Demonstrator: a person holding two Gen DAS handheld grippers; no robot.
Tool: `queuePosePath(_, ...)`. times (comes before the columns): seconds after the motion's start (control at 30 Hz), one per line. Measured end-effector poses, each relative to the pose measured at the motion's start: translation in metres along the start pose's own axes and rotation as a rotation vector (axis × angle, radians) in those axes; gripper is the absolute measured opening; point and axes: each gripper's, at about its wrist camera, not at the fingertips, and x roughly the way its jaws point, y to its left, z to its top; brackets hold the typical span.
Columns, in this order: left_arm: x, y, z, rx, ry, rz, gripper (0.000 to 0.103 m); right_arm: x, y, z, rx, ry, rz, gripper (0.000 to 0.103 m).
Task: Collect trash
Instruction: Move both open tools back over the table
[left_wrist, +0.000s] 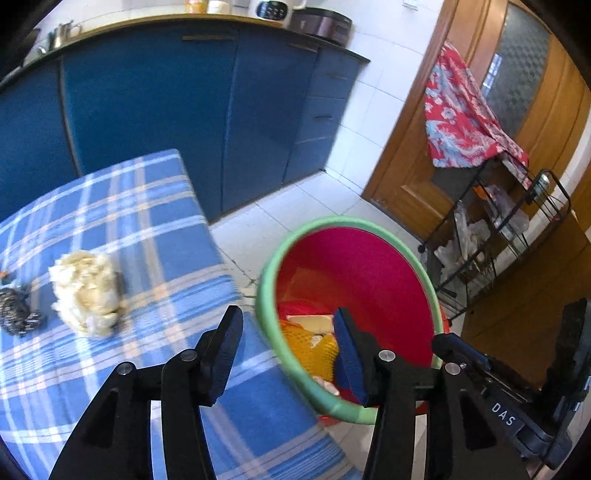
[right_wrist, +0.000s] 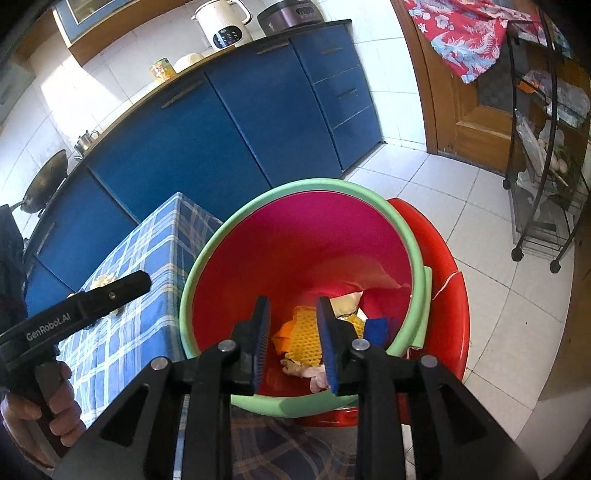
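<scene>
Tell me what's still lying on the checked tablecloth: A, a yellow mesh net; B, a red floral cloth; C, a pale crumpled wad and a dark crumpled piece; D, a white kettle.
C: the left wrist view shows the pale crumpled wad and the dark crumpled piece on the checked tablecloth, beside the bin.

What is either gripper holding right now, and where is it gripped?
Nothing. The left gripper stands open and empty at the bin's green rim; the right gripper is open over the bin, with trash lying below, not clamped.
</scene>
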Motion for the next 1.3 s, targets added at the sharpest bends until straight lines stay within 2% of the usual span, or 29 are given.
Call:
queuePosePath(0.33, -0.035, 0.051, 0.000, -0.088, -0.061, 0.097, 0.053, -0.009, 0.038, 0.003, -0.090, -0.011, 0.062, 0.033)
queuePosePath(0.83, -0.067, 0.139, -0.013, -0.242, -0.106, 0.246, 0.053, 0.004, 0.127, 0.012, -0.301, 0.027, 0.180, 0.034)
queuePosePath(1.1, -0.071, 0.192, -0.021, -0.324, -0.109, 0.349, 0.053, 0.021, 0.167, 0.015, -0.380, 0.059, 0.224, 0.036)
queuePosePath(1.2, -0.067, 0.208, -0.023, -0.350, -0.097, 0.369, 0.053, 0.029, 0.182, 0.015, -0.403, 0.077, 0.244, 0.041)
queuePosePath(1.3, -0.060, 0.220, -0.024, -0.369, -0.083, 0.371, 0.053, 0.039, 0.197, 0.016, -0.429, 0.096, 0.259, 0.041)
